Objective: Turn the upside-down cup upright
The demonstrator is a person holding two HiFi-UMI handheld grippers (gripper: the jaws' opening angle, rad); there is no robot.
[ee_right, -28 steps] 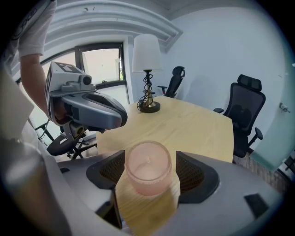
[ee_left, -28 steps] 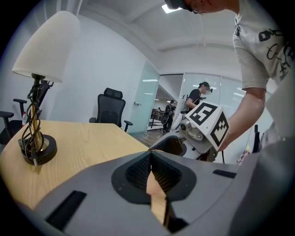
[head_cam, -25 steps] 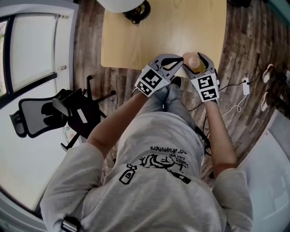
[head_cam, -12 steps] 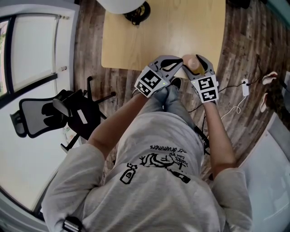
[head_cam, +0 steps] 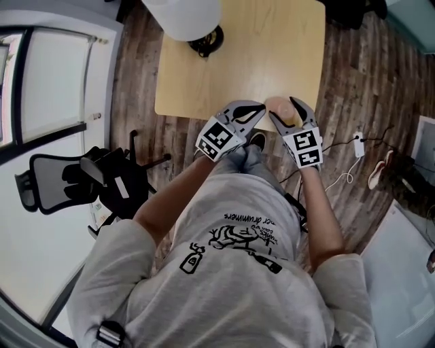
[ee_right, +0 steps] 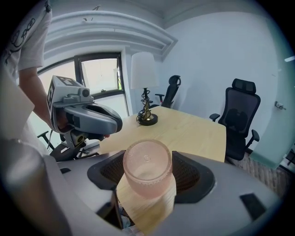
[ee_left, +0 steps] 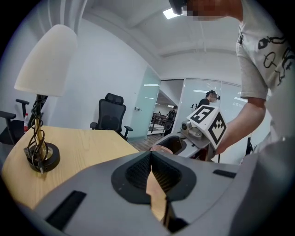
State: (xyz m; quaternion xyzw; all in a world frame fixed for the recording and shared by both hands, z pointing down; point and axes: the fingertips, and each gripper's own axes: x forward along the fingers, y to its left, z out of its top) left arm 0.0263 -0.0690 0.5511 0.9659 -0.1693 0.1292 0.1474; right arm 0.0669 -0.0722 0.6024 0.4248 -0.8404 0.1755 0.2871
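A frosted pink cup point(ee_right: 147, 162) sits between the pads of my right gripper point(ee_right: 147, 177), which is shut on it. The cup's closed base faces up toward the camera and its mouth points down. In the head view the cup point(head_cam: 277, 105) is held at the near edge of the wooden table point(head_cam: 238, 61) by the right gripper point(head_cam: 286, 114). My left gripper point(head_cam: 257, 111) is just left of it, apart from the cup. Its pads are pressed together with nothing between them in the left gripper view point(ee_left: 151, 174).
A lamp with a white shade point(head_cam: 185, 15) and a dark round base point(head_cam: 206, 41) stands at the table's far left corner. Black office chairs point(ee_right: 239, 120) stand beyond the table, and another point(head_cam: 81, 178) is on the floor to my left. A cable and plug point(head_cam: 359, 143) lie on the floor at right.
Both grippers have risen a little at the table's near edge. The cup stays clamped in the right gripper. The left gripper remains shut and empty.
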